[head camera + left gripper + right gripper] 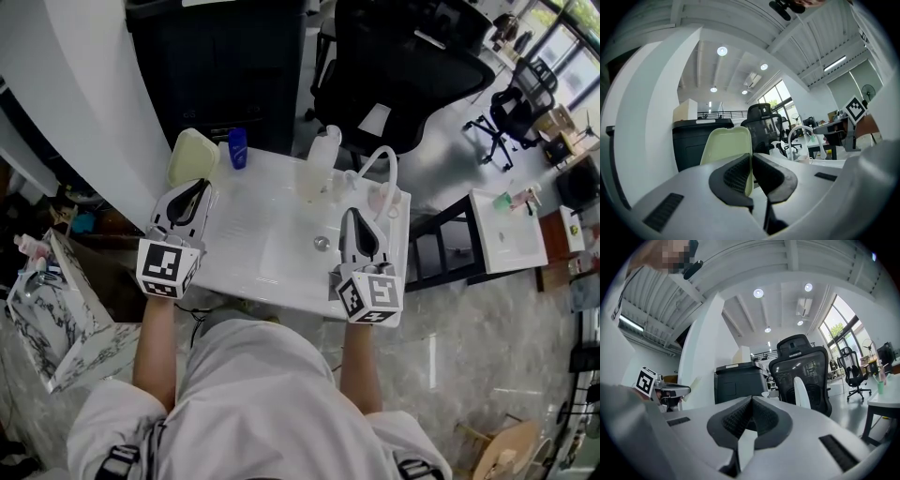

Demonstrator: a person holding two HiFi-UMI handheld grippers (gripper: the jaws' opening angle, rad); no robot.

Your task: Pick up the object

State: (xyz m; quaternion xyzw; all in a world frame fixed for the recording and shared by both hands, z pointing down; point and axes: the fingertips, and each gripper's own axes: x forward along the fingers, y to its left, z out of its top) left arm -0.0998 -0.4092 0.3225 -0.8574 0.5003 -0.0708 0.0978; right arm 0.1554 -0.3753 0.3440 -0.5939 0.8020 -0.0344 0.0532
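- Left gripper (200, 190) (751, 159): jaws pressed together with nothing between them, at the white counter's (253, 246) far left.
- Right gripper (357, 225) (751, 404): jaws also together and empty, over the counter's right side.
- A pale green rounded plastic board (191, 156) (729, 145) stands just beyond the left gripper's tips, with a small blue bottle (238, 148) to its right.

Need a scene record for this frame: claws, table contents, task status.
surface: white table
left claw: shut, empty, at the table's left side, pointing toward pale green rounded plastic piece
right claw: shut, empty, over the table's near right
far edge: small blue bottle, clear plastic bottle, white curved tube
centre: small round metal piece
status: nothing picked up yet
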